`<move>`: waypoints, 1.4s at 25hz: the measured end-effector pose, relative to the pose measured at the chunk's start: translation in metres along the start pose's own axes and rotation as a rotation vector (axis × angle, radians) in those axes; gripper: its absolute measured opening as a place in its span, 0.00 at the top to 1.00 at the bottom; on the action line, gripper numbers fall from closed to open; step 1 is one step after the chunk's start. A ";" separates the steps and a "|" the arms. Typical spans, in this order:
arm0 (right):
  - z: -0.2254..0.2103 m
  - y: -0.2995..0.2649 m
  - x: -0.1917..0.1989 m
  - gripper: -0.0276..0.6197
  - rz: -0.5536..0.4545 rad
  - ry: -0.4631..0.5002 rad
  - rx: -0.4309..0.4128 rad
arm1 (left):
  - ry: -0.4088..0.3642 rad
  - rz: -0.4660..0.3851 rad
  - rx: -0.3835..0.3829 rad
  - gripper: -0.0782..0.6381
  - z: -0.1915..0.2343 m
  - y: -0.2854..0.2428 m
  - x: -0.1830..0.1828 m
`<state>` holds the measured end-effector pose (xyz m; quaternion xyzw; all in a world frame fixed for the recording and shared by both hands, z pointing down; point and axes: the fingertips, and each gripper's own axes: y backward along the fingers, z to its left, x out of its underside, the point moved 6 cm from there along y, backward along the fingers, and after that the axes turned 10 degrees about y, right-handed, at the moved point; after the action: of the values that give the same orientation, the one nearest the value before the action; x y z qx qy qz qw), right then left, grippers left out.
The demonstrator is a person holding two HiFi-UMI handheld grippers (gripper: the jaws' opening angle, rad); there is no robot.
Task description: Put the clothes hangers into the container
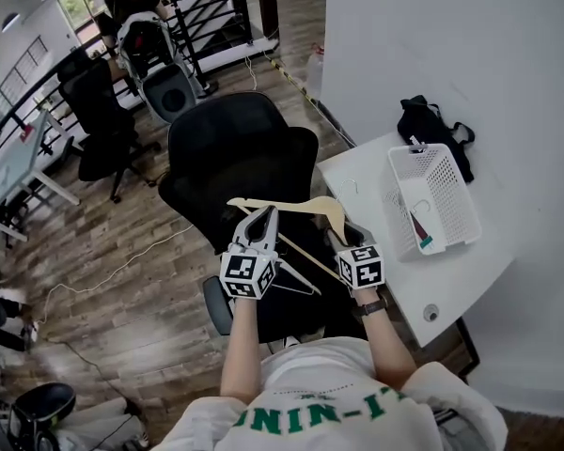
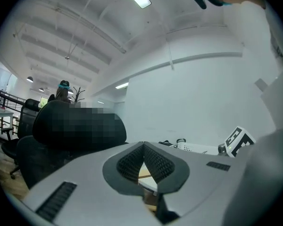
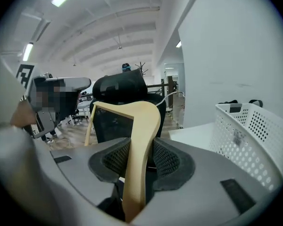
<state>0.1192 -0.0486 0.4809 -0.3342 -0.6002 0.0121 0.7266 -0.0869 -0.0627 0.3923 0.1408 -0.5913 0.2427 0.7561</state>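
"Which step is this?"
"The carry, I'd say. The right gripper [image 3: 141, 152] is clamped partway closed on the wooden hanger [image 3: 145, 121]. The left gripper [image 2: 144, 147] is pinched closed and looks empty."
"And next?"
"Swing the hanger over the white basket [image 3: 254, 131] on that gripper's right, then let go."

Smooth wooden hanger [image 3: 140, 126], perforated plastic basket [image 1: 451, 188]

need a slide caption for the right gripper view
Right hand-held gripper clamped on a wooden hanger, white basket on the table at right, black office chair beyond.
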 end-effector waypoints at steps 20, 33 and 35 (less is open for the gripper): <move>-0.145 0.091 -0.070 0.72 -0.081 -0.047 0.297 | -0.078 -0.029 0.240 0.87 -0.088 -0.104 -0.044; -0.233 0.154 -0.059 0.72 -0.043 -0.097 0.508 | -0.094 -0.014 0.448 0.87 -0.157 -0.182 -0.051; -0.251 0.161 -0.051 0.72 -0.036 -0.108 0.534 | -0.096 -0.011 0.480 0.87 -0.172 -0.198 -0.047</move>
<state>0.3876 -0.0630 0.3417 -0.1189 -0.6195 0.1751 0.7559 0.1520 -0.1536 0.3165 0.3310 -0.5513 0.3650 0.6733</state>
